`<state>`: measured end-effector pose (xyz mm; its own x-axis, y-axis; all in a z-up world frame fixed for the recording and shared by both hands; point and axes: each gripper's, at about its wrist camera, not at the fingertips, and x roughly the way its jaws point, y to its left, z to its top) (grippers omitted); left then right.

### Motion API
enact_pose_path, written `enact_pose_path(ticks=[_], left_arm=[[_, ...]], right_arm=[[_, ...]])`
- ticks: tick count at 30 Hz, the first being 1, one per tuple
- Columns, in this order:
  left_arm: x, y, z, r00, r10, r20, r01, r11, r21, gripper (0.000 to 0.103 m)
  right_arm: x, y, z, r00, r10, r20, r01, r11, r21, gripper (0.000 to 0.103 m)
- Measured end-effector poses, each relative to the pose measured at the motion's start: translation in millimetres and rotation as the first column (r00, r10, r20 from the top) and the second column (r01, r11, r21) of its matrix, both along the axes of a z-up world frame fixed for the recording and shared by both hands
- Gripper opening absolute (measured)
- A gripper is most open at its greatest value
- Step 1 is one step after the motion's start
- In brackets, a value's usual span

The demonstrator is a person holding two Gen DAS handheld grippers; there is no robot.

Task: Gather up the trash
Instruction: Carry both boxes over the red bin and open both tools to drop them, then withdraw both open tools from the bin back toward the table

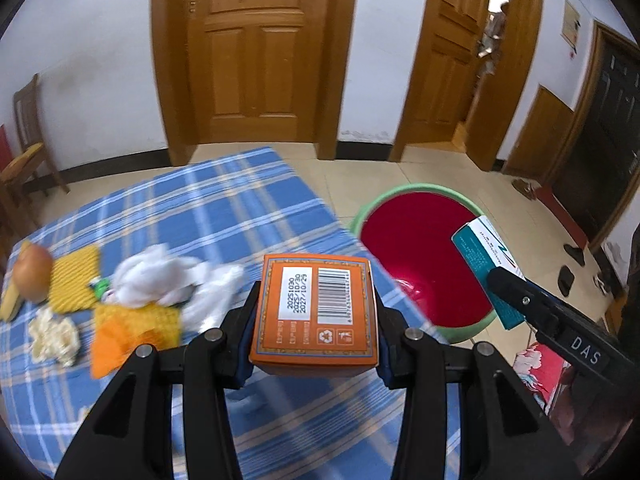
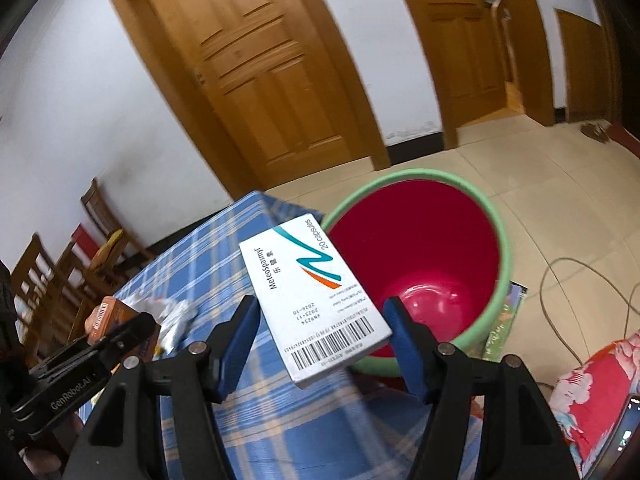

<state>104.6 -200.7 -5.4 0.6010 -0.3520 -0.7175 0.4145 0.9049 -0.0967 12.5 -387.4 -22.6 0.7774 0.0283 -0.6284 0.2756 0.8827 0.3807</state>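
Left gripper [image 1: 316,316]: I clamped the orange carton [image 1: 316,300].
Right gripper [image 2: 320,336]: I held the capsule box [image 2: 316,300].
Bucket [image 2: 502,240]: looked empty.
Left: tissues [image 1: 160,276] on table.

Crumpled wrappers [image 1: 176,276] motion-blurred, medicine box [image 1: 490,268] partly hidden behind right tongs [image 1: 516,300]

Closed panelled orange-brown wooden door [image 1: 256,52] set in a white plastered wall [image 1: 92,60] with a dark skirting strip at its foot. Right of it, a second matching wooden door [image 1: 448,60] stands ajar. Pale beige tiled floor [image 1: 360,176] runs in front of both. Far left of the closed door, wooden slat-back chairs [image 2: 44,276] against the wall.
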Motion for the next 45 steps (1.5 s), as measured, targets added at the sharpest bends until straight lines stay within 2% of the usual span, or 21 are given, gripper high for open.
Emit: enact_pose_path(ticks=[12, 23, 25, 27, 32, 39, 45], left_arm=[[22, -74, -20, 0.995, -0.097, -0.032, 0.098, 0.995, 0.035, 0.047], [35, -105, -44, 0.986, -0.147, -0.077, 0.151, 0.987, 0.046, 0.047], [37, -106, -44, 0.985, -0.153, -0.077, 0.157, 0.987, 0.039, 0.058], [37, -105, -43, 0.985, -0.156, -0.069, 0.158, 0.987, 0.031, 0.064], [34, -103, -38, 0.987, -0.151, -0.052, 0.153, 0.987, 0.039, 0.064], [30, -99, -25, 0.988, -0.153, -0.001, 0.153, 0.988, 0.015, 0.076], [30, -99, -23, 0.989, -0.148, -0.003, 0.148, 0.989, 0.023, 0.076]], right_arm=[[-1, -47, -20, 0.991, -0.127, -0.031, 0.128, 0.991, 0.036, 0.067], [6, -70, -35, 0.979, -0.184, -0.084, 0.188, 0.981, 0.04, 0.067], [7, -71, -35, 0.978, -0.186, -0.088, 0.19, 0.981, 0.033, 0.068], [7, -72, -35, 0.979, -0.184, -0.087, 0.187, 0.982, 0.029, 0.068], [6, -72, -32, 0.981, -0.182, -0.072, 0.184, 0.983, 0.024, 0.068], [-5, -71, -25, 0.98, -0.193, -0.043, 0.195, 0.98, 0.031, 0.068], [-15, -73, -16, 0.978, -0.207, -0.028, 0.208, 0.978, 0.027, 0.069]])
